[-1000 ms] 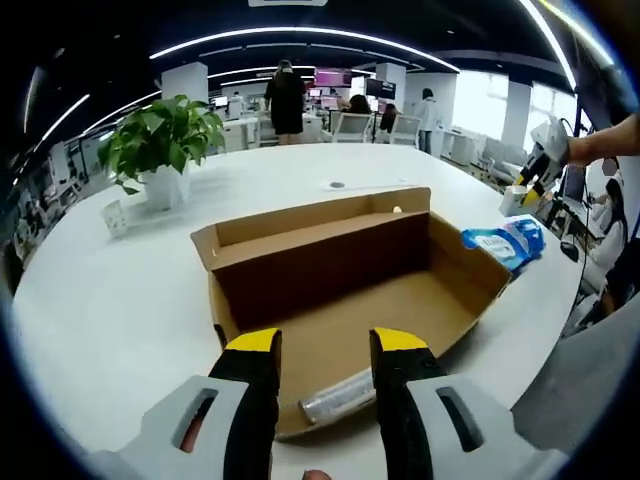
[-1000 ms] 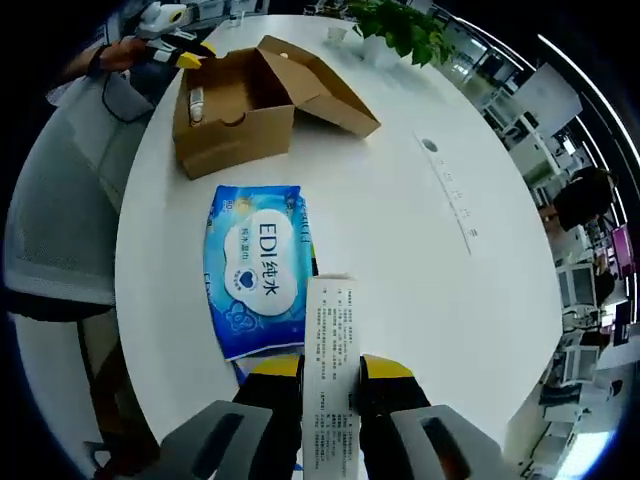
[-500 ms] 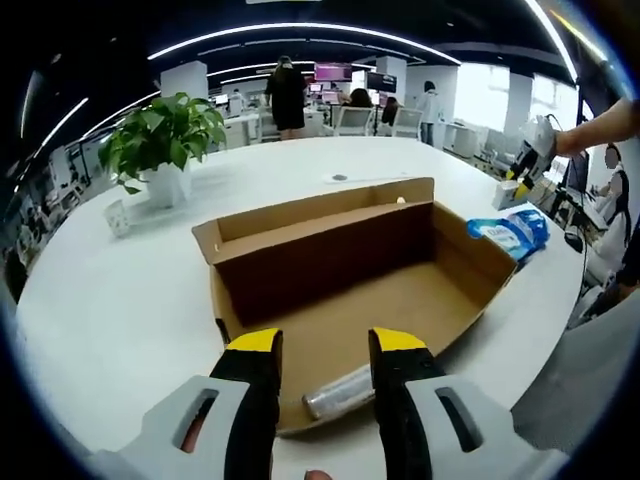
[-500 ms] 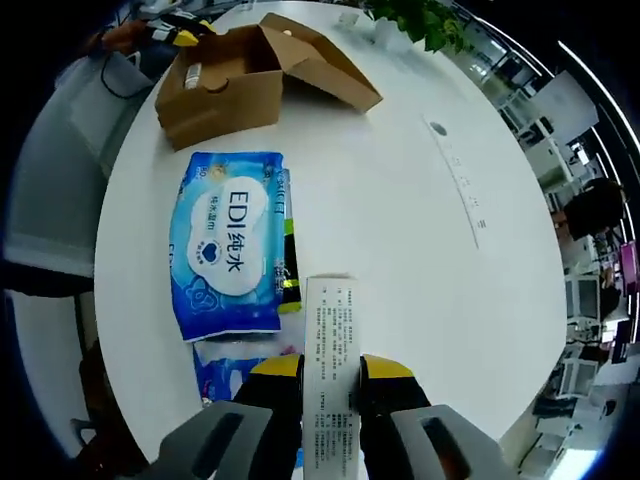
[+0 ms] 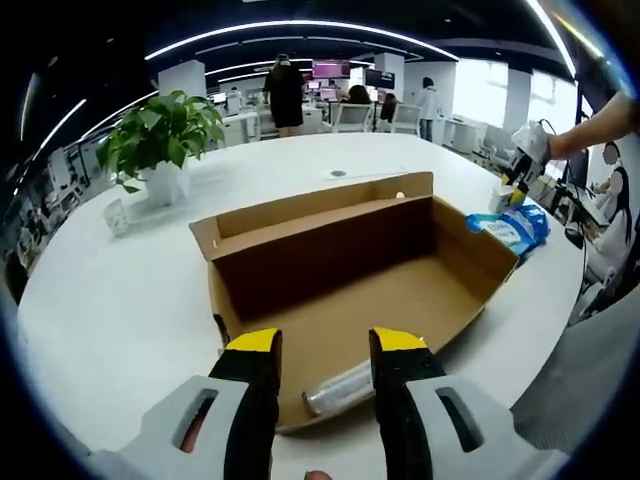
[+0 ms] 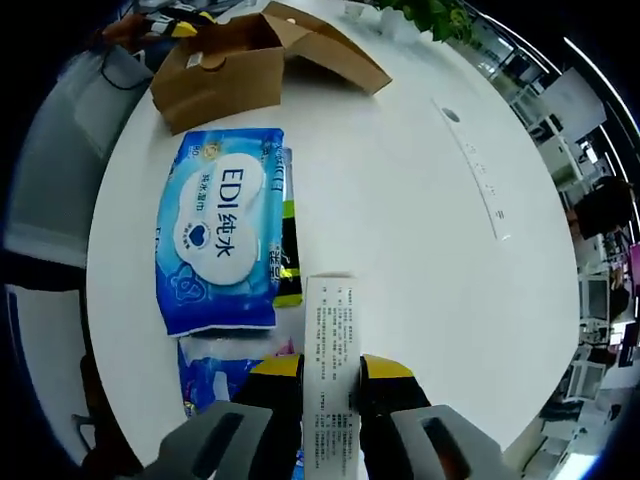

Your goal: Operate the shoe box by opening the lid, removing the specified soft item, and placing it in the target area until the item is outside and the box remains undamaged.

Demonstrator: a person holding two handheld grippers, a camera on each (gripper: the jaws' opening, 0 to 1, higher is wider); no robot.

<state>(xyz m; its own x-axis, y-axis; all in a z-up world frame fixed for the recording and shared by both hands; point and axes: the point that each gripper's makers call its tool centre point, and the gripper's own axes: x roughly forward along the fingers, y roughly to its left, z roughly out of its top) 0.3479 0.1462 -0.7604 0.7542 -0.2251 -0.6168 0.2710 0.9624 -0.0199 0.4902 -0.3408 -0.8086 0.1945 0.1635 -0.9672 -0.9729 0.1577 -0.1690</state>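
Holding white printed carton [image 6: 333,345], right hand-held gripper [image 6: 331,375] hovers above tabletop [image 6: 420,250], blue wipes pack [image 6: 222,240] just beside, outside shoe box [image 6: 225,65]. Left hand-held gripper [image 5: 324,350] parted narrow, empty, at open shoe box [image 5: 350,270] front wall; plastic-wrapped roll [image 5: 340,388] lies inside. Risks (judgement): carton slipping from jaws, landing on wipes; left jaws crushing cardboard wall; box sliding toward tabletop edge.

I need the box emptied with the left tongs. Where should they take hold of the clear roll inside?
Probably across the roll's middle, coming straight down between the box's walls. It lies flat on the floor against the near wall, right between the open left tongs, so its rounded sides look free while its ends are harder to reach.
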